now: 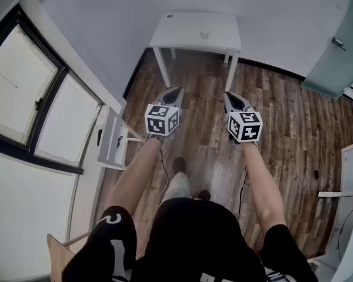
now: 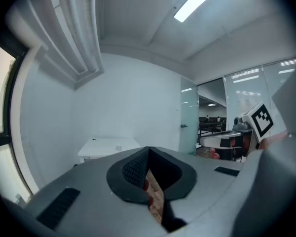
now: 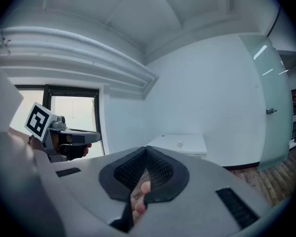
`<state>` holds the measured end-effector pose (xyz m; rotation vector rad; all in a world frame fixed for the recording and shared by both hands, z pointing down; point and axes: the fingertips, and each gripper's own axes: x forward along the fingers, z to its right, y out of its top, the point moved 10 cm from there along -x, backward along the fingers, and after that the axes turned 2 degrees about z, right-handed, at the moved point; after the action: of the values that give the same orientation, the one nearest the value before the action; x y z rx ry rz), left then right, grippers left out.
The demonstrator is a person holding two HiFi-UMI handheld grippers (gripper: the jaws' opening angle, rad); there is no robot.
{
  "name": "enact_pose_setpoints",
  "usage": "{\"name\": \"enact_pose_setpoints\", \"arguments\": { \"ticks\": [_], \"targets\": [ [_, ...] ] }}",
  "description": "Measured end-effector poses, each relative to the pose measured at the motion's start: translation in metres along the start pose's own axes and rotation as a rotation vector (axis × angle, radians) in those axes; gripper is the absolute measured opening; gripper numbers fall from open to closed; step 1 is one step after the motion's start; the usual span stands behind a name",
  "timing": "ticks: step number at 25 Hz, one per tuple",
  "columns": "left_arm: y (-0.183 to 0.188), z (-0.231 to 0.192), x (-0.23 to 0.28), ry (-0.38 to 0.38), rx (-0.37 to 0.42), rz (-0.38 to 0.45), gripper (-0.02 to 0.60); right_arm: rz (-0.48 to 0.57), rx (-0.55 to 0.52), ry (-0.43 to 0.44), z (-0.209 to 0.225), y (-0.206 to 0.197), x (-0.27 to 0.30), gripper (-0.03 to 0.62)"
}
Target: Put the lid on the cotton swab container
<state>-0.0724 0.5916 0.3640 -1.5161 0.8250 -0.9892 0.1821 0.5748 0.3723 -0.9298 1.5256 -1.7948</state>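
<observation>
You held the left gripper (image 1: 178,90) and right gripper (image 1: 227,95) shut and empty over the floor, well short of the far white table (image 1: 182,31), where a small pale container (image 1: 205,34) sat, too tiny to show any lid.

A white table (image 1: 182,31) stands against the white wall (image 1: 106,10) at the far side of the room, with its legs on a dark wooden floor (image 1: 288,128) made of planks. At the left there is a large window (image 1: 23,93) with a dark frame and, just beside it, a low white rack (image 1: 113,135), while a frosted glass door (image 1: 332,51) with a metal handle is at the right, well apart from the table. A long ceiling lamp (image 2: 197,1) is lit above, and a corner of a light wooden board (image 1: 57,252) shows at the lower left.
</observation>
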Motion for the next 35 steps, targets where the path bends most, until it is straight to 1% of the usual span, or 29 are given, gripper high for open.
{"name": "enact_pose_setpoints", "arguments": {
  "ticks": [5, 10, 18, 27, 35],
  "targets": [
    [0.001, -0.007, 0.022, -0.003, -0.004, 0.004, 0.020, -0.008, -0.011, -0.006, 0.015, 0.001, 0.015, 0.014],
    [-0.001, -0.024, 0.050, -0.017, -0.007, -0.003, 0.020, -0.017, -0.004, -0.020, 0.030, -0.001, 0.039, 0.014],
    [0.000, -0.062, 0.105, -0.042, -0.017, -0.010, 0.020, -0.047, -0.001, -0.026, 0.054, 0.002, 0.099, 0.014],
    [0.013, -0.131, 0.159, -0.056, -0.030, 0.001, 0.020, -0.062, -0.017, -0.019, 0.060, 0.020, 0.184, 0.014],
    [0.010, -0.193, 0.191, -0.082, -0.043, -0.005, 0.020, -0.070, -0.016, -0.027, 0.050, 0.023, 0.255, 0.014]
  ]
}}
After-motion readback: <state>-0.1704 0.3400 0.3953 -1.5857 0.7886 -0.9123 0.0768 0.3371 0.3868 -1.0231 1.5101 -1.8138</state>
